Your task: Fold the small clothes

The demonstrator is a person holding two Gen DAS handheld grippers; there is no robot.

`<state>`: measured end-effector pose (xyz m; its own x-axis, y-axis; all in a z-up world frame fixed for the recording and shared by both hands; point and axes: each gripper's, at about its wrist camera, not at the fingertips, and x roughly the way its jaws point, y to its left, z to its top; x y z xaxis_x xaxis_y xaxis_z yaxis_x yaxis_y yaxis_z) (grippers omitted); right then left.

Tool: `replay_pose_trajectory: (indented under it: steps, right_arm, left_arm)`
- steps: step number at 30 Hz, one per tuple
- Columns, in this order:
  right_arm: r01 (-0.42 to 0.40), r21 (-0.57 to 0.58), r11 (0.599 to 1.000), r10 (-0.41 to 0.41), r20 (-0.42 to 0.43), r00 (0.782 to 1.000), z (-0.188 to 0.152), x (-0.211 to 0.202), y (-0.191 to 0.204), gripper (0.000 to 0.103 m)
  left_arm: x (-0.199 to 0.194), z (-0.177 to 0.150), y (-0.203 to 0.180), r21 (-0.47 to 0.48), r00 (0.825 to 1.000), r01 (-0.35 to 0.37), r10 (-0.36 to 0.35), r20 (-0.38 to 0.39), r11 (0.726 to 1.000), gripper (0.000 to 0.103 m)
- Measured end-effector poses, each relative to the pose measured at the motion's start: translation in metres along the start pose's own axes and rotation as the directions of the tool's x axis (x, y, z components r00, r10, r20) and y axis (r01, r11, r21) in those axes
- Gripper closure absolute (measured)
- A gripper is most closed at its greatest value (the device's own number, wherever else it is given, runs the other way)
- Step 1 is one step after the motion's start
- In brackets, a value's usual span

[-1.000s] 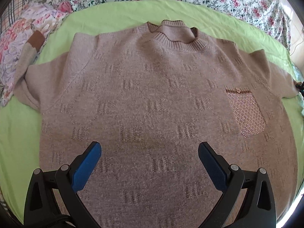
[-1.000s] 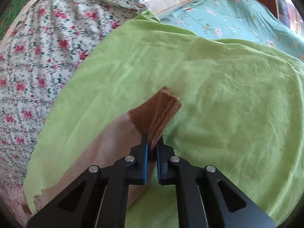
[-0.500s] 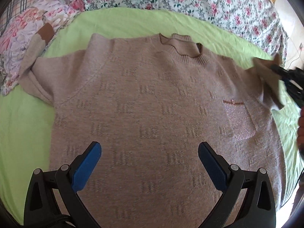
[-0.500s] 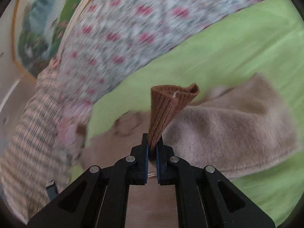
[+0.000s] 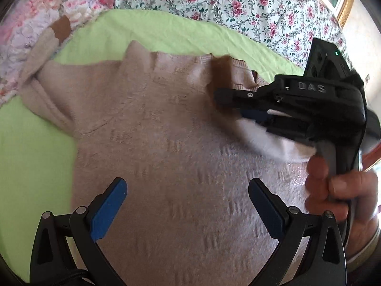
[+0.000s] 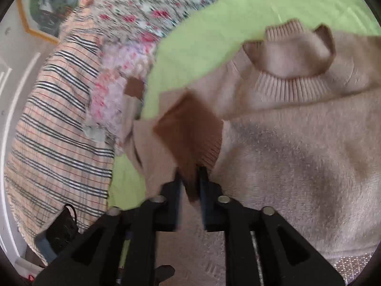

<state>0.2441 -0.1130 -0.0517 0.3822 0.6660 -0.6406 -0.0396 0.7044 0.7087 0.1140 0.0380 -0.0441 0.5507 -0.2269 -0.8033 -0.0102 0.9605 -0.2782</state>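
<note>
A beige knit sweater (image 5: 166,143) lies face up on a green sheet (image 5: 31,155). My left gripper (image 5: 188,205) is open and empty, hovering over the sweater's lower body. My right gripper (image 6: 190,181) is shut on the brown cuff (image 6: 190,128) of one sleeve and holds it over the sweater's chest, below the ribbed collar (image 6: 293,81). The right gripper (image 5: 219,97) also shows in the left wrist view, with the sleeve draped under it. The other sleeve, with its brown cuff (image 5: 62,26), lies stretched out to the far left.
Floral bedding (image 5: 238,4) lies beyond the green sheet. A striped plaid cloth (image 6: 54,119) and a pale flowered cloth (image 6: 114,90) lie at the left. A dark object (image 6: 59,233) sits at the lower left of the right wrist view. A framed picture (image 6: 47,7) hangs on the wall.
My right gripper has carried the sleeve cuff from the sweater's right edge inward across the chest. The left gripper has stayed open over the lower body, shifting slightly.
</note>
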Motion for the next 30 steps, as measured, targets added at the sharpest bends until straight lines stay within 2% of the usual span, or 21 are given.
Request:
replay_pose_trajectory:
  steps: [1,2,6,9,11,12,13,14,15,16,18,20,22,24,30]
  right_arm:
    - [-0.013,0.002,1.0,0.013,0.025,1.0,-0.001,-0.009,-0.002,0.058]
    - [-0.011,-0.003,1.0,0.011,0.043,0.999,-0.004,-0.016,-0.002,0.055]
    - [0.014,0.008,1.0,-0.015,0.129,0.992,-0.02,-0.062,-0.008,0.055]
    - [0.057,0.026,0.998,-0.061,0.213,0.975,-0.039,-0.105,-0.015,0.055]
    - [0.098,0.057,0.994,-0.11,0.276,0.955,-0.055,-0.136,-0.024,0.055]
    - [0.119,0.068,0.991,-0.134,0.3,0.944,-0.059,-0.147,-0.028,0.055]
    - [0.147,0.085,0.985,-0.167,0.326,0.93,-0.064,-0.16,-0.035,0.055]
    - [0.18,0.105,0.978,-0.206,0.351,0.913,-0.068,-0.175,-0.042,0.055]
    - [0.207,0.118,0.971,-0.236,0.365,0.9,-0.071,-0.185,-0.047,0.055]
    - [0.253,0.136,0.958,-0.286,0.383,0.879,-0.075,-0.201,-0.056,0.055]
    - [0.321,0.176,0.931,-0.365,0.396,0.842,-0.077,-0.221,-0.073,0.055]
    - [0.351,0.204,0.914,-0.405,0.397,0.824,-0.073,-0.231,-0.088,0.054]
    - [0.375,0.227,0.899,-0.436,0.377,0.817,-0.062,-0.232,-0.107,0.054]
    - [0.396,0.233,0.888,-0.456,0.353,0.817,-0.051,-0.228,-0.117,0.054]
    - [0.464,0.167,0.87,-0.492,0.229,0.84,-0.016,-0.184,-0.144,0.054]
  left_arm:
    - [0.009,0.006,0.0,-0.013,1.0,0.029,-0.029,-0.01,0.999,0.001]
    - [0.017,0.011,0.001,-0.021,0.998,0.052,-0.052,-0.019,0.998,0.001]
    - [0.052,0.034,-0.002,-0.058,0.994,0.093,-0.095,-0.045,0.994,0.001]
    - [0.065,0.051,-0.004,-0.073,0.996,0.087,-0.088,-0.009,0.994,0.004]
    - [0.07,0.059,-0.01,-0.067,0.994,0.106,-0.104,0.026,0.992,0.031]
    - [0.072,0.061,-0.012,-0.057,0.992,0.123,-0.122,0.025,0.991,0.075]
    - [0.075,0.063,-0.015,-0.05,0.988,0.155,-0.155,0.002,0.987,0.095]
    - [0.074,0.063,-0.016,-0.045,0.987,0.162,-0.162,-0.001,0.986,0.097]
    - [0.063,0.062,-0.018,-0.029,0.99,0.137,-0.136,0.034,0.99,0.097]
    - [0.046,0.061,-0.017,-0.016,0.99,0.115,-0.113,0.086,0.993,0.097]
    - [0.024,0.059,-0.004,-0.024,0.985,0.098,-0.094,0.146,0.995,0.097]
    - [0.025,0.058,0.013,-0.036,0.989,0.066,-0.061,0.133,0.997,0.097]
    - [0.034,0.057,0.026,-0.061,0.995,0.057,-0.052,0.09,0.997,0.097]
    - [0.037,0.056,0.025,-0.058,0.995,0.053,-0.048,0.084,0.997,0.097]
    - [0.045,0.046,0.02,-0.03,0.998,0.035,-0.034,0.048,0.999,0.097]
